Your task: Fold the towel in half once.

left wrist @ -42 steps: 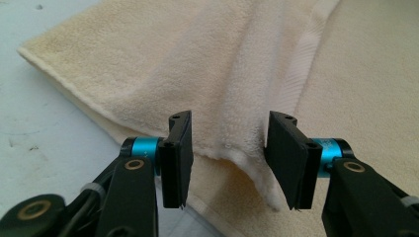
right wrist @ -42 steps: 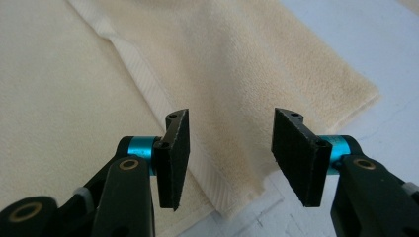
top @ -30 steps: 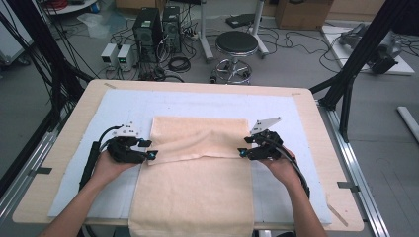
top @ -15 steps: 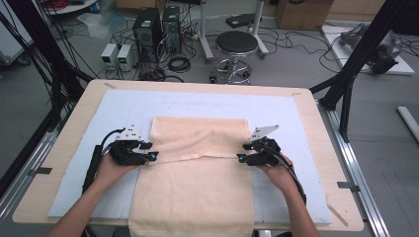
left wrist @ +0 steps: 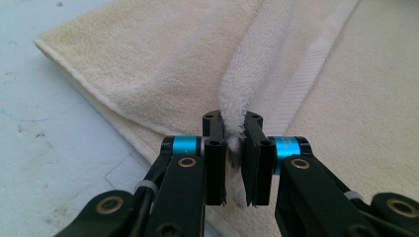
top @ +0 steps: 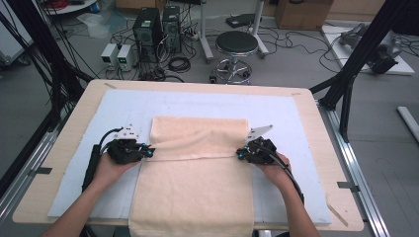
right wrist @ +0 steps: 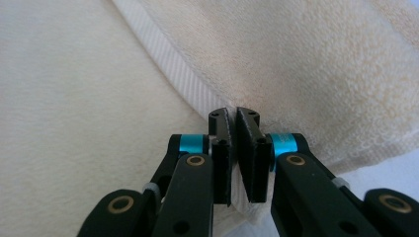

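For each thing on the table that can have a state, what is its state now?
towel: partly folded, far part doubled back toward the person, near end hanging over the table edge.
left tongs: just closed, shut on the towel edge at its left side.
right tongs: just closed, shut on the towel edge at its right side.
blue mat: flat under the towel.

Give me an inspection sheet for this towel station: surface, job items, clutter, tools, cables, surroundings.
Surface: wooden table under a pale blue mat.
Job items: beige towel, far end folded back, near end hanging over the table edge.
Clutter: nothing seen.
Tools: left tool and right tool have just been closing and now pinch the towel's fold edge, one each side.
Cables: black cable trails from the left tool.
Surroundings: stool, computer towers, floor cables.
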{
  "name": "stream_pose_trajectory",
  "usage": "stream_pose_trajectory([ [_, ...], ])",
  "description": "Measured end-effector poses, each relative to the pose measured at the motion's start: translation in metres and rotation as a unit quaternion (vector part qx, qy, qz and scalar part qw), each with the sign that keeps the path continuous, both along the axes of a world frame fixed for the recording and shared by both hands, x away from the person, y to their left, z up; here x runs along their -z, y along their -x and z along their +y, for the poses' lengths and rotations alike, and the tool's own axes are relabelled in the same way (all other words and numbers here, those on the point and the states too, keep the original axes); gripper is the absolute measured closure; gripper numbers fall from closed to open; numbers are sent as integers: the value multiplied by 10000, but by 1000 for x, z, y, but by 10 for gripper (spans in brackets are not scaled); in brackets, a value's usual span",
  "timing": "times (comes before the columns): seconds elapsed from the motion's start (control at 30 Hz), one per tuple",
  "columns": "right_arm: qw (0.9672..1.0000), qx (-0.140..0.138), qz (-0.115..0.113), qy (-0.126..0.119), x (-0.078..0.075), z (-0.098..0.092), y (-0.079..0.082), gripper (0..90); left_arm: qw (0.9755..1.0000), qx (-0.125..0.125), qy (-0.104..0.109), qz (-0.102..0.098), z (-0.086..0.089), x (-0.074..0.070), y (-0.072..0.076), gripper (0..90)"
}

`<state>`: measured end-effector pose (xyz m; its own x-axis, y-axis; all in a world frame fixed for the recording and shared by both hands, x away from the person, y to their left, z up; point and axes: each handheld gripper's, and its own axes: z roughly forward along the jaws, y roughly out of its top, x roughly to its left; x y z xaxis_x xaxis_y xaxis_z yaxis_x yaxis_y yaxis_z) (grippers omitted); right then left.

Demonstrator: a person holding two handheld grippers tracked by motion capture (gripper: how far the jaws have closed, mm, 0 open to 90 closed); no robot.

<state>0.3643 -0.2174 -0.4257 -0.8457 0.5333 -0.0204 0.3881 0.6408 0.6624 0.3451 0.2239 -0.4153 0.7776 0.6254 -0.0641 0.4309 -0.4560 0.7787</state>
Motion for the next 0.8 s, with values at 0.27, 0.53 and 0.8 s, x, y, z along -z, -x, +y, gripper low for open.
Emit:
stream_pose_trajectory([
  [0.27, 9993, -242, -76, -267, -20, -1, 19, 855, 9999, 81, 26, -111, 10, -18, 13, 829],
  [0.53, 9969, -705, -208, -282, -35, 8, 66, 855, 9993, 331, -119, -124, 14, -21, 45, 830],
  [0.8, 9943, -964, -7, -448, -25, 12, 98, 854, 9990, 337, -293, 96, 22, -5, 60, 819],
])
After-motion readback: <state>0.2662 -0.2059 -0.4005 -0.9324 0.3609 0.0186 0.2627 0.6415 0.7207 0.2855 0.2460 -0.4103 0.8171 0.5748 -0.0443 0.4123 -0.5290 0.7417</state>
